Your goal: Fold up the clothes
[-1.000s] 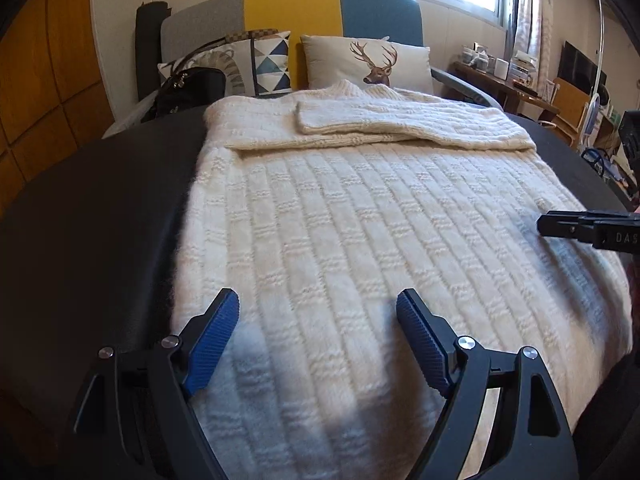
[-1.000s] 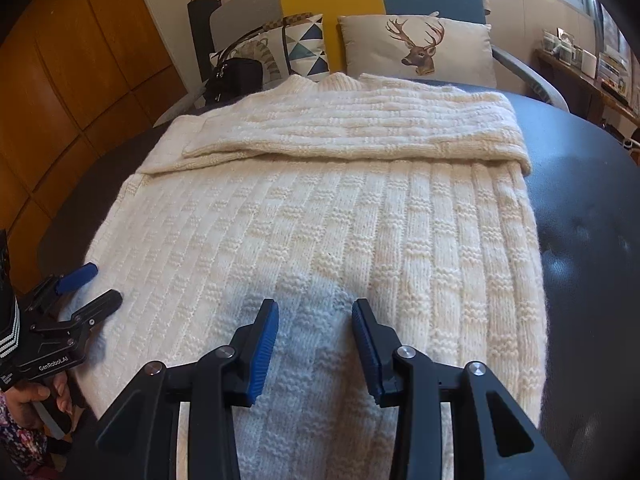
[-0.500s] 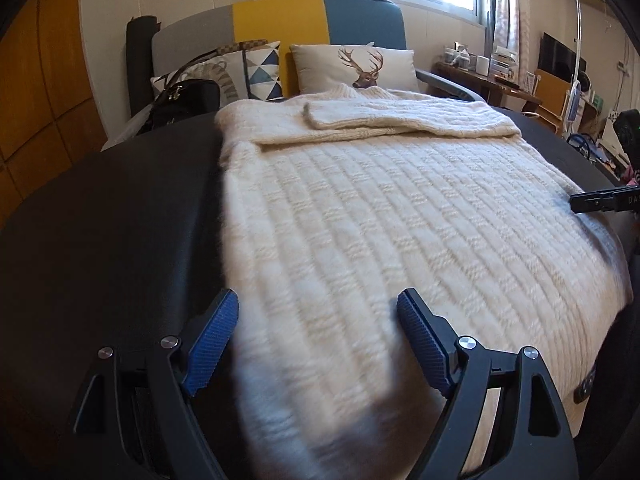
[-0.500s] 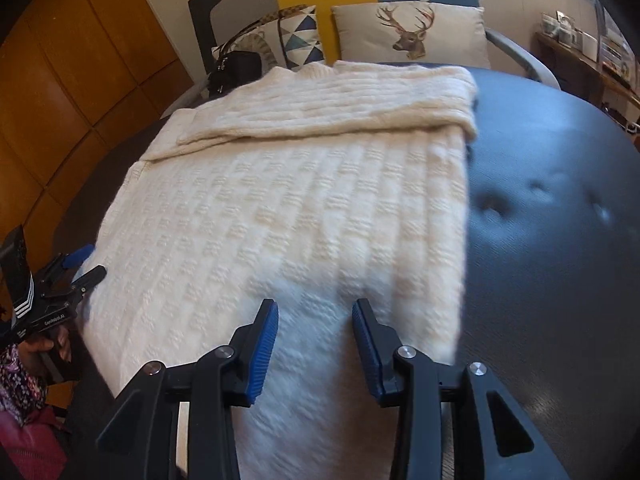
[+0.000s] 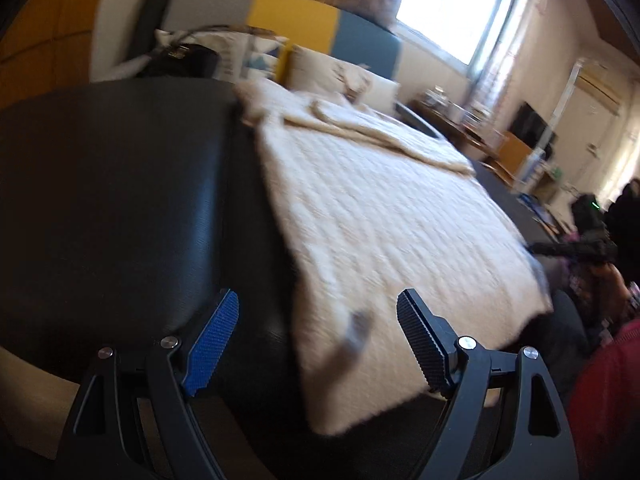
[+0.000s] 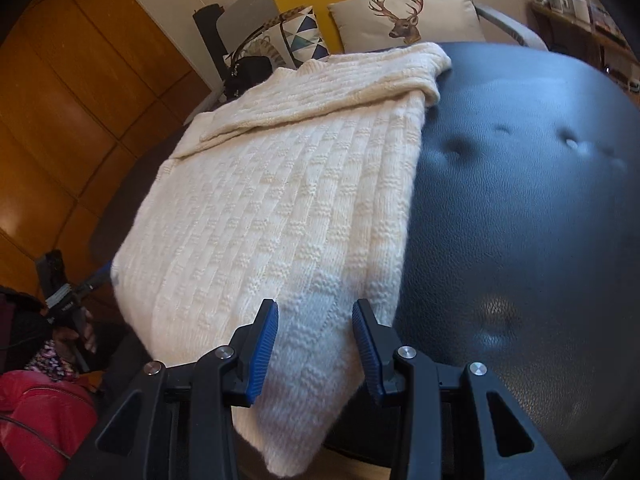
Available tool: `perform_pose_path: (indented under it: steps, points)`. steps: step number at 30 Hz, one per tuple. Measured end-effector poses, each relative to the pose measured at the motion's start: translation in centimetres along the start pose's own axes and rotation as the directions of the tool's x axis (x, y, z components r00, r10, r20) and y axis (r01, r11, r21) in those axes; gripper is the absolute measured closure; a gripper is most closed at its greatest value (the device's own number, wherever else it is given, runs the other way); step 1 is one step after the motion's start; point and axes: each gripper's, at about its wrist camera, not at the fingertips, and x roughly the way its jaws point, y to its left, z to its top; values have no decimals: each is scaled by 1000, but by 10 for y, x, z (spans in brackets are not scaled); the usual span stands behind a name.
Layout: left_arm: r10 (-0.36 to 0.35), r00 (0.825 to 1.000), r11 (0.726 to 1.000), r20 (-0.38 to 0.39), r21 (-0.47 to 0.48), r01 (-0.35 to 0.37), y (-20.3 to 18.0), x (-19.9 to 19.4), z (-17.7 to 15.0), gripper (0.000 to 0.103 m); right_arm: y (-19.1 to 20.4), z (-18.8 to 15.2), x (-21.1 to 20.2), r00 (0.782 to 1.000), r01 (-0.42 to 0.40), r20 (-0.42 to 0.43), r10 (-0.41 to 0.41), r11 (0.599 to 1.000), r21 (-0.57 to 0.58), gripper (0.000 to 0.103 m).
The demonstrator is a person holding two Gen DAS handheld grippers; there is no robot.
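A: Where does the cream knitted sweater (image 6: 280, 208) lie?

B: Spread flat on the black padded surface (image 6: 520, 208), sleeves folded across its far end. Its near hem hangs just over the edge, directly under the right gripper (image 6: 315, 346).

A: And that gripper's pose?

B: It tilts downward over the sweater's near right corner. The jaws stand part-way apart with knit showing between the blue pads; I cannot tell whether they touch the fabric, and nothing looks pinched.

A: The left gripper (image 5: 318, 338)?

B: Also angled down, over the near left corner. Its jaws gape wide: the left pad sits over bare black padding, the right pad over knit, with the sweater's side edge running between them. A small grey tag (image 5: 356, 334) lies on the fabric there. That view is blurred.

A: Room to move?

B: Right of the right gripper, a broad bare stretch of tufted padding. Left of the left gripper, more bare padding out to the rim. Beyond the sweater stand a deer cushion (image 6: 404, 16), a triangle-patterned cushion (image 6: 304, 36) and a black handbag (image 6: 252, 76).
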Motion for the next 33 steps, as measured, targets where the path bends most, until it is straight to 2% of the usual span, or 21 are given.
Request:
perform_pose_path:
  steps: [3,8,11,15,18,20,22,23,25,26,27,30,33]
  points:
    - [-58,998,997,0,51,58,-13,3,-4,19,-10,-4,-3,998,-53,-16,54,998,40,64]
    - [-161,987,987,-12,3,161,-11,7,-7,19,-24,-9,-8,991,-134,-16,136,986,104,64]
    - [-214,977,975,-15,-59,213,-2,7,-8,19,-31,-14,-13,986,-165,-15,169,978,124,64]
    - [-253,967,965,-31,-86,249,0,5,-9,19,-37,-23,-14,979,-185,-66,195,973,138,64]
    - [-264,963,962,-46,-87,259,-2,5,-8,19,-40,-29,-15,968,-227,-73,240,962,150,64]
    - [-287,957,954,-49,-103,281,-3,7,-6,20,-44,-31,-11,953,-279,-71,295,944,177,64]
    - [-318,946,944,-58,-116,310,-3,11,-4,30,-47,-32,-6,931,-339,-64,359,917,212,64]
    - [-331,941,939,-67,-118,322,-4,14,-3,40,-48,-32,-1,919,-369,-53,391,899,235,64]
    - [-321,943,946,-92,-84,314,-8,18,-4,51,-50,-33,5,900,-411,-37,435,872,267,64]
    - [-313,944,949,-102,-63,308,-11,19,-4,57,-49,-32,5,897,-415,-37,440,870,267,64]
    - [-308,945,951,-112,-46,305,-12,20,-4,59,-48,-32,5,895,-419,-38,444,868,266,64]
    - [-350,927,936,-132,-86,341,-5,23,-3,59,-44,-35,5,891,-419,-76,448,875,245,64]
    - [-369,918,929,-143,-104,356,-4,24,-5,59,-41,-38,6,884,-425,-105,456,876,228,64]
